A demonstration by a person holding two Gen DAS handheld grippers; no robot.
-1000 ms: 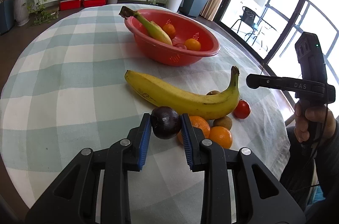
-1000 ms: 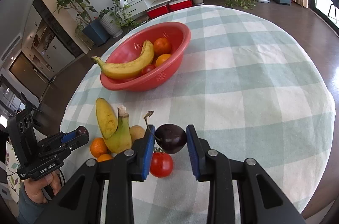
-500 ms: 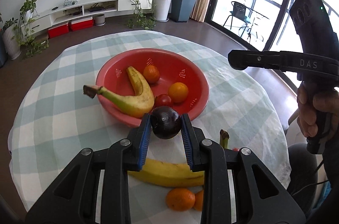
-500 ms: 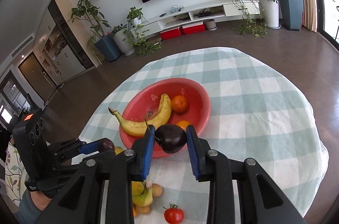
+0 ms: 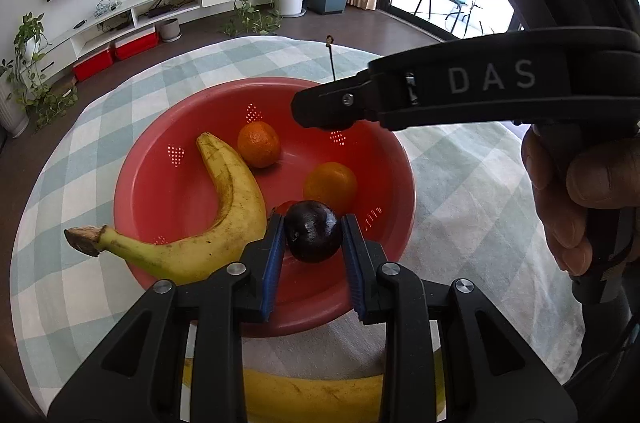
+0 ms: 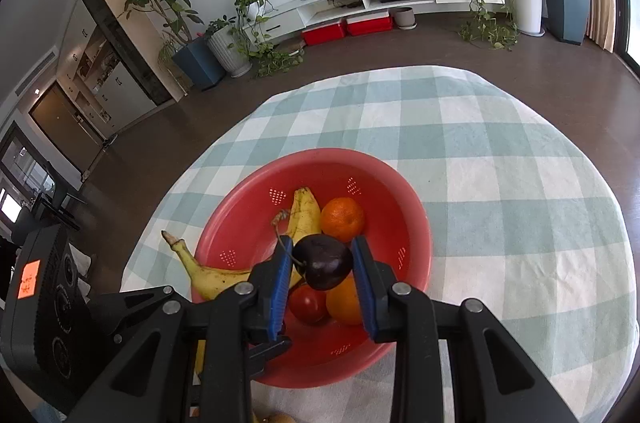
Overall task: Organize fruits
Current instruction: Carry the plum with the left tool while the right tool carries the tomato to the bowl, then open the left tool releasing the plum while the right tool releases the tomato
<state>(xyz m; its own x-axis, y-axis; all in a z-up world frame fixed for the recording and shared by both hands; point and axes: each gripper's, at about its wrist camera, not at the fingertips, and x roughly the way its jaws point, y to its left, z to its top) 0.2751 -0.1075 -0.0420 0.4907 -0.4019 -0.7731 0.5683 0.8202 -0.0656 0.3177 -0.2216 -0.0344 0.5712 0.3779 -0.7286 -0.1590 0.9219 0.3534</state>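
Both grippers have moved from the counter's loose fruit to above the red bowl [image 5: 132, 183]. The left gripper [image 5: 313, 243] jaws pinch a dark round fruit [image 5: 313, 237]; the right gripper [image 6: 322, 269] jaws pinch a dark cherry-like fruit [image 6: 326, 267], its stem pointing toward 11 o'clock, probably slightly curved.

- tomato [image 5: 285, 205] mostly hidden behind the plum [image 5: 313, 231]
- lower banana [image 5: 312, 394] cut by the picture's edge and covered by gripper arms
- right gripper's fruit hidden in left view

text: "DAS" | colour: pale grey letters | on: side of my right gripper [image 5: 320, 111], seen by left wrist camera | orange sticker [image 6: 29, 279] on my left gripper's body: unreadable
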